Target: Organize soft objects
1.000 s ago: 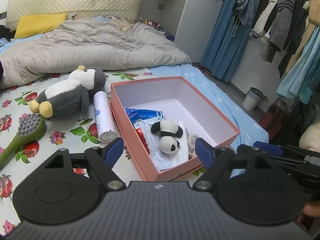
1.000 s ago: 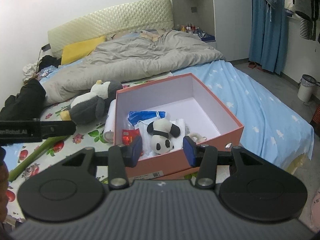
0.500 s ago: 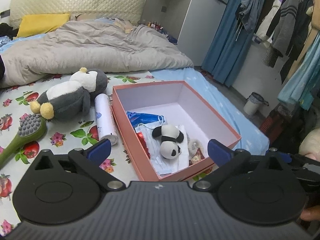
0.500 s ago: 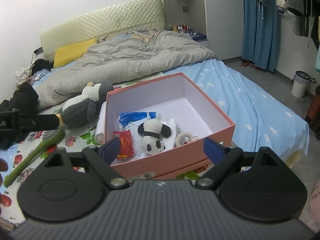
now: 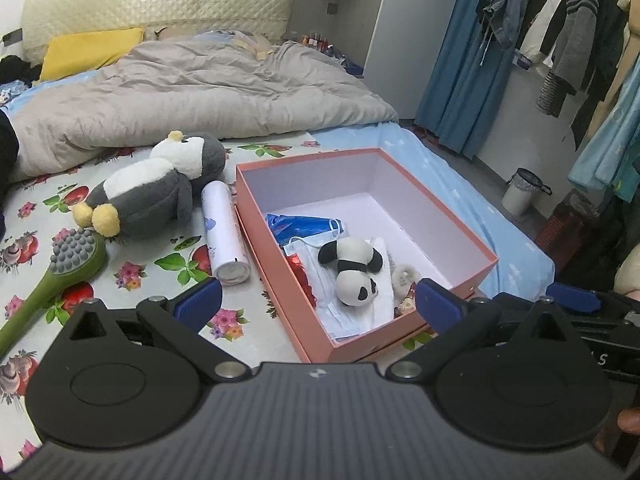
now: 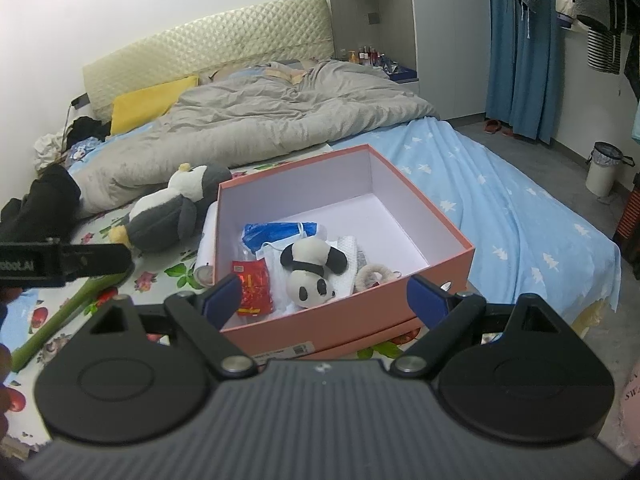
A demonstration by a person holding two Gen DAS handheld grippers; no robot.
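Both claws, left claw (image 5: 316,300) and right claw (image 6: 320,294), have just been spread, nothing held; the penguin plush (image 5: 156,184), left of centre, is judged next for the box (image 5: 440,216).

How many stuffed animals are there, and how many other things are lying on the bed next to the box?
Stuffed animals: 2, the panda in the pink box and the penguin on the bed.
Other things beside the box: 2, the white tube and the green brush.
Total: 4
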